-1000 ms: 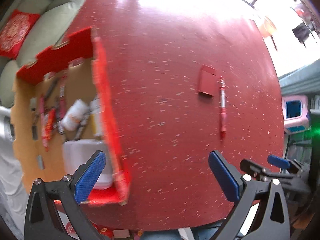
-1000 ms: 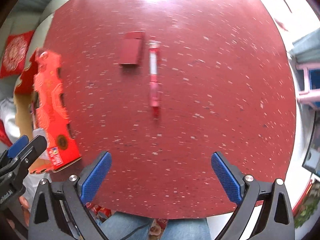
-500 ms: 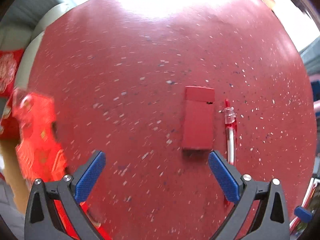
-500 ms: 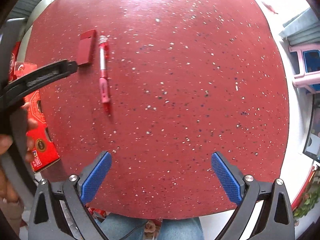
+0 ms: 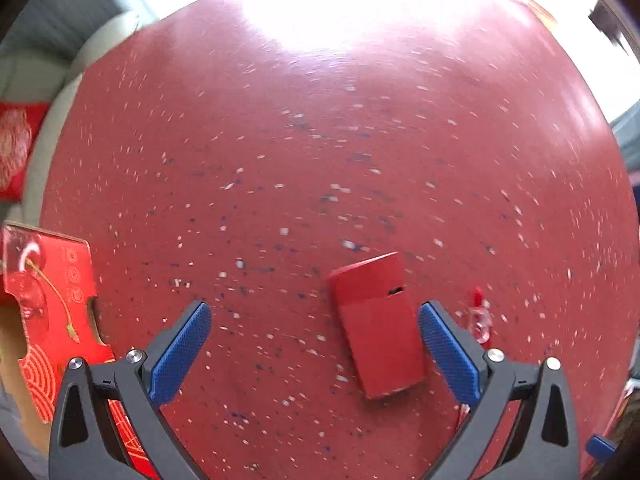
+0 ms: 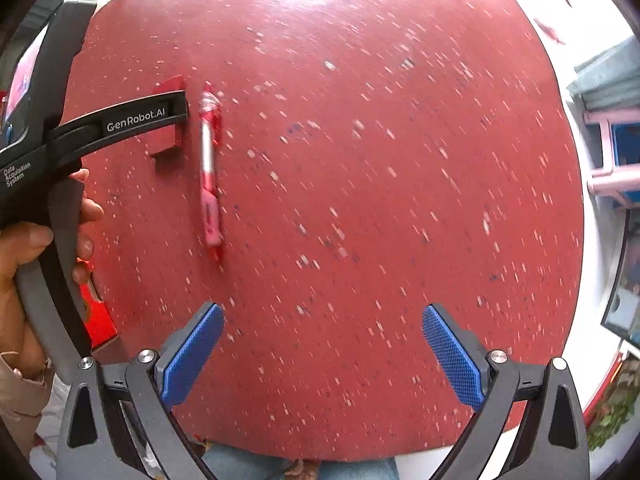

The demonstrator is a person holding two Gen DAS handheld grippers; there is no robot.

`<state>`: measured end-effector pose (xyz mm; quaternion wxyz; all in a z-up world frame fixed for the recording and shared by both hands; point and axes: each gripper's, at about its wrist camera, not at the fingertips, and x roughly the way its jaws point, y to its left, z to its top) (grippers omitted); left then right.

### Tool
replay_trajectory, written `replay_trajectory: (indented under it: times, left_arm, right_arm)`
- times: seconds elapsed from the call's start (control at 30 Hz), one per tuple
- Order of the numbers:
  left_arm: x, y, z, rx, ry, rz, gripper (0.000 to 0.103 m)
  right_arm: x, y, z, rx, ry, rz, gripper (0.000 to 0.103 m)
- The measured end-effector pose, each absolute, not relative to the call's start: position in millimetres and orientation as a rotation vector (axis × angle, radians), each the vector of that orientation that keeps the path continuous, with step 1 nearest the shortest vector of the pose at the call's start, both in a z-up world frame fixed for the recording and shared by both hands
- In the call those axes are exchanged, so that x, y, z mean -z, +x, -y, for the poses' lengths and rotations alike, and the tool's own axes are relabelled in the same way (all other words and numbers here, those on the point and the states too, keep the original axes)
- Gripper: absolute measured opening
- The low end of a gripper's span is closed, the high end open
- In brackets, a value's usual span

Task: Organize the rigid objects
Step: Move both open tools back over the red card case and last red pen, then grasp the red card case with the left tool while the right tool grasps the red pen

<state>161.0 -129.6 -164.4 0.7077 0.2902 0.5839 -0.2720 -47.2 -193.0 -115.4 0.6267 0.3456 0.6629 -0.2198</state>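
The left tool [image 6: 132, 118] hides the middle of the red case [image 6: 166, 142]; the red box [image 5: 48, 308] at the counter's [image 5: 320, 140] left edge is cut off.

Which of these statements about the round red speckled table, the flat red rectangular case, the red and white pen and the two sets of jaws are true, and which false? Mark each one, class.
1. The left gripper has its jaws open. True.
2. The flat red rectangular case is clamped between the left jaws. False: it lies on the round red speckled table, near the right-hand blue pad, with nothing closed on it.
3. The red and white pen lies beside the case. True.
4. The right gripper holds the pen. False: its jaws are open and empty; the pen lies on the table ahead, to its left.
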Motion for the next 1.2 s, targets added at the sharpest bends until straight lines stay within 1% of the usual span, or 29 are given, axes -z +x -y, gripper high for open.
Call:
replay_trajectory:
  times: [0.23, 0.3, 0.4, 0.43, 0.47, 0.6, 0.7, 0.73, 0.77, 0.8, 0.83, 0.87, 0.9, 0.93, 0.97, 1.0, 1.03, 1.07, 1.2]
  left_arm:
    - [165.5, 168.3, 118.6, 0.635, 0.620, -1.302, 0.103]
    - [169.7, 181.1, 112.0, 0.637, 0.564, -1.346, 0.103]
    - [169.6, 189.0, 108.3, 0.615, 0.533, -1.343, 0.103]
    - [169.4, 190.0, 108.0, 0.607, 0.524, -1.347, 0.103]
    - [169.5, 191.1, 108.1, 0.595, 0.514, -1.349, 0.103]
    - [169.8, 193.0, 104.7, 0.517, 0.463, -1.391, 0.103]
    - [170.0, 192.6, 104.3, 0.475, 0.435, -1.418, 0.103]
    - [171.0, 189.6, 105.5, 0.465, 0.436, -1.428, 0.103]
    - [170.4, 187.9, 105.0, 0.451, 0.431, -1.429, 0.102]
    - [169.8, 188.3, 103.3, 0.437, 0.407, -1.442, 0.100]
    - [168.3, 179.2, 100.8, 0.429, 0.397, -1.450, 0.099]
    - [166.6, 178.0, 100.7, 0.429, 0.397, -1.453, 0.094]
    - [164.3, 170.0, 103.6, 0.436, 0.399, -1.450, 0.086]
    - [161.1, 162.5, 105.9, 0.452, 0.409, -1.441, 0.082]
    - [158.0, 158.7, 107.5, 0.467, 0.419, -1.434, 0.071]
    - [155.7, 154.2, 108.8, 0.482, 0.430, -1.426, 0.055]
    - [151.9, 148.9, 110.6, 0.508, 0.451, -1.420, 0.044]
    - [150.3, 146.4, 111.2, 0.524, 0.468, -1.425, 0.038]
    - [143.4, 135.2, 96.9, 0.564, 0.457, -1.462, 0.038]
  right_arm:
    - [134.7, 16.2, 188.0, 0.486, 0.680, -1.494, 0.100]
    - [138.7, 30.0, 184.4, 0.480, 0.623, -1.485, 0.100]
    - [144.1, 42.8, 178.4, 0.475, 0.540, -1.487, 0.100]
    - [146.0, 45.8, 175.9, 0.477, 0.527, -1.488, 0.097]
    - [148.3, 48.9, 173.9, 0.475, 0.517, -1.491, 0.091]
    - [155.2, 54.7, 154.2, 0.487, 0.454, -1.490, 0.086]
    - [149.2, 47.9, 154.2, 0.471, 0.423, -1.495, 0.070]
    - [145.5, 48.5, 152.0, 0.459, 0.384, -1.497, 0.052]
    - [140.7, 46.6, 150.0, 0.457, 0.345, -1.503, 0.022]
    - [139.4, 45.0, 150.3, 0.448, 0.328, -1.505, 0.011]
    - [140.1, 42.5, 148.3, 0.434, 0.353, -1.505, 0.011]
    - [139.6, 37.6, 151.0, 0.431, 0.381, -1.507, 0.011]
    - [137.4, 31.3, 154.2, 0.435, 0.405, -1.501, 0.011]
    - [134.4, 25.1, 157.2, 0.436, 0.426, -1.490, 0.011]
    - [129.4, 16.3, 159.5, 0.436, 0.452, -1.474, 0.011]
    - [125.5, 10.4, 159.7, 0.438, 0.460, -1.465, 0.011]
    - [119.3, 1.6, 160.1, 0.444, 0.468, -1.455, 0.011]
    - [117.1, -5.0, 165.0, 0.442, 0.478, -1.449, 0.011]
    - [100.7, -29.2, 164.1, 0.448, 0.513, -1.430, 0.011]
